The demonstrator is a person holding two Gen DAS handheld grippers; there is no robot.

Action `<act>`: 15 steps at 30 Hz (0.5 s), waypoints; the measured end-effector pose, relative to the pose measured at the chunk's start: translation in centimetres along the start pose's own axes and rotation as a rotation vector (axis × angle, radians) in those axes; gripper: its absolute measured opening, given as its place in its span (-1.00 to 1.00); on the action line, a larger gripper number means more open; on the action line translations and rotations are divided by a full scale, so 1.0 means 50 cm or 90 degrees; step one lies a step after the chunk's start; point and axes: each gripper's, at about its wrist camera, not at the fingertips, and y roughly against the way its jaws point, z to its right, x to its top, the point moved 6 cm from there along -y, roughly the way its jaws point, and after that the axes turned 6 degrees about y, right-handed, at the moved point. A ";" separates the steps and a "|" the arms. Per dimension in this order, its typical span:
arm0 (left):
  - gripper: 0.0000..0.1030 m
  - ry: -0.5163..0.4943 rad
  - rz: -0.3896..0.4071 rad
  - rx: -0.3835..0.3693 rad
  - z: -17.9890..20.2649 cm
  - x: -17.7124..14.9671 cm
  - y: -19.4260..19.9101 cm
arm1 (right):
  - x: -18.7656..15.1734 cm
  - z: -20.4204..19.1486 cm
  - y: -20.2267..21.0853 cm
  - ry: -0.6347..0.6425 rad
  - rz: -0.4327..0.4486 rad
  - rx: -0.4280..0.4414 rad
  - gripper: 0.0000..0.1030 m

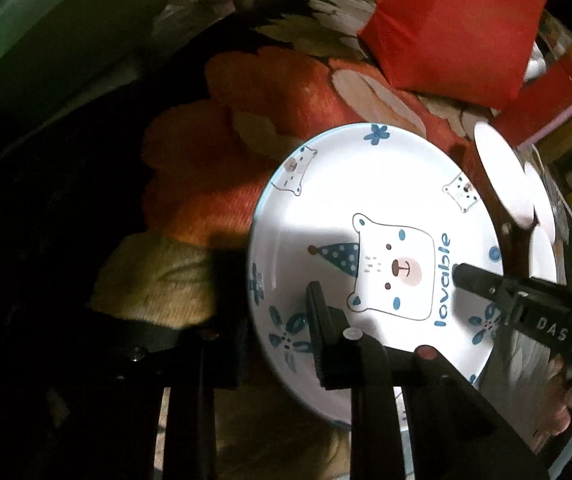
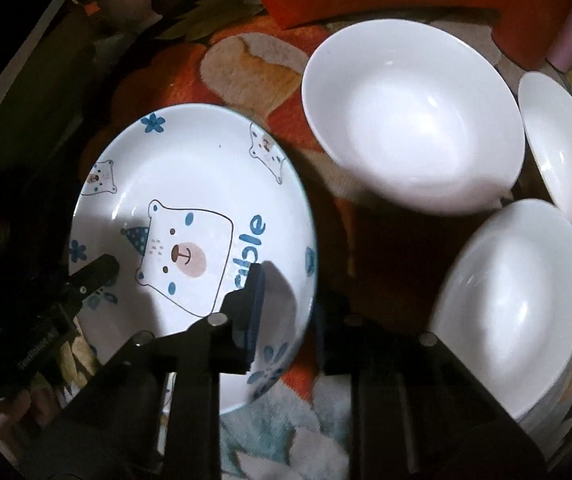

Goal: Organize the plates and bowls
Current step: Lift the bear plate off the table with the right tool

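Both grippers (image 1: 274, 316) (image 2: 286, 312) straddle bear plate (image 2: 206, 184) rim.

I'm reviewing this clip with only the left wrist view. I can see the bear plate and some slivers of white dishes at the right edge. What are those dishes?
Observer: They are three white bowls: a large white bowl, a small white bowl to its right, and a near white bowl.
Operator: Is there anything in them?
Observer: No, all three look empty.
Operator: How is the right gripper placed on the plate?
Observer: The right gripper straddles the right rim of the bear plate. One finger is over the inside and the other is outside, and the jaws are apart.
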 end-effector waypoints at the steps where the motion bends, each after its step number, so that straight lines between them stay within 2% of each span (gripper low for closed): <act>1: -0.53 -0.001 -0.002 0.000 -0.004 -0.008 0.004 | -0.011 -0.006 0.006 0.011 -0.001 -0.001 -0.60; 9: -0.53 -0.039 -0.042 -0.001 -0.039 -0.127 0.047 | -0.141 -0.044 0.034 0.059 -0.053 0.043 -0.62; 11: -0.53 -0.053 -0.038 -0.005 -0.035 -0.136 0.049 | -0.169 -0.040 0.033 0.059 -0.054 0.060 -0.62; 13: -0.51 -0.039 -0.030 -0.014 -0.037 -0.136 0.048 | -0.177 -0.035 0.035 0.051 -0.042 0.076 -0.62; 15: -0.36 -0.013 -0.027 -0.029 -0.038 -0.132 0.042 | -0.173 -0.023 0.030 0.024 -0.036 0.099 -0.59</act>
